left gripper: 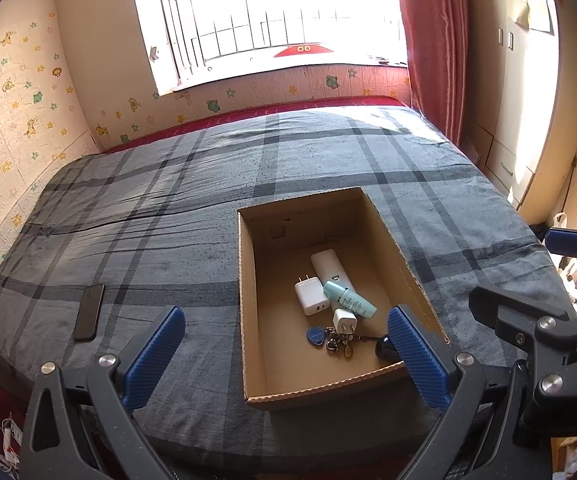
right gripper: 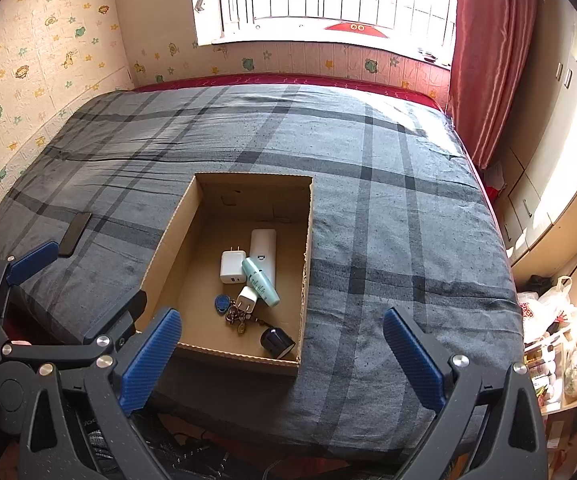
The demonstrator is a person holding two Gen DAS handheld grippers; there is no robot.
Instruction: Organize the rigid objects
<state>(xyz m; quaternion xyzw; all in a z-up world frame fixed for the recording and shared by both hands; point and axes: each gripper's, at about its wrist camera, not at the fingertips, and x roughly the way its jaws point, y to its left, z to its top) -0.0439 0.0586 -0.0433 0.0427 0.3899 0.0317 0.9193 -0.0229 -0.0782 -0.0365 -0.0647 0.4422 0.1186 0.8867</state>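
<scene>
An open cardboard box (left gripper: pixel 248 312) (right gripper: pixel 308 240) sits on the bed. Inside lie a white power bank (left gripper: pixel 326 266) (right gripper: pixel 263 246), a white charger (left gripper: pixel 308 296) (right gripper: pixel 231 268), a smaller white plug (left gripper: pixel 344 320) (right gripper: pixel 247 300), a teal tube (left gripper: pixel 348 300) (right gripper: pixel 260 282), a key ring with a blue fob (left gripper: pixel 316 336) (right gripper: pixel 222 304) and a small black object (left gripper: pixel 382 350) (right gripper: pixel 276 342). A black phone (left gripper: pixel 89 312) (right gripper: pixel 74 234) lies on the bed left of the box. My left gripper (left gripper: pixel 284 354) is open and empty above the box's near end. My right gripper (right gripper: pixel 280 356) is open and empty over the box's near right corner.
The bed (left gripper: pixel 168 220) has a grey plaid cover and fills the room up to a window wall. A red curtain (right gripper: pixel 488 60) and cabinets (right gripper: pixel 548 160) stand to the right. Shelves with bags and jars (right gripper: pixel 556 344) sit at the right of the bed's foot.
</scene>
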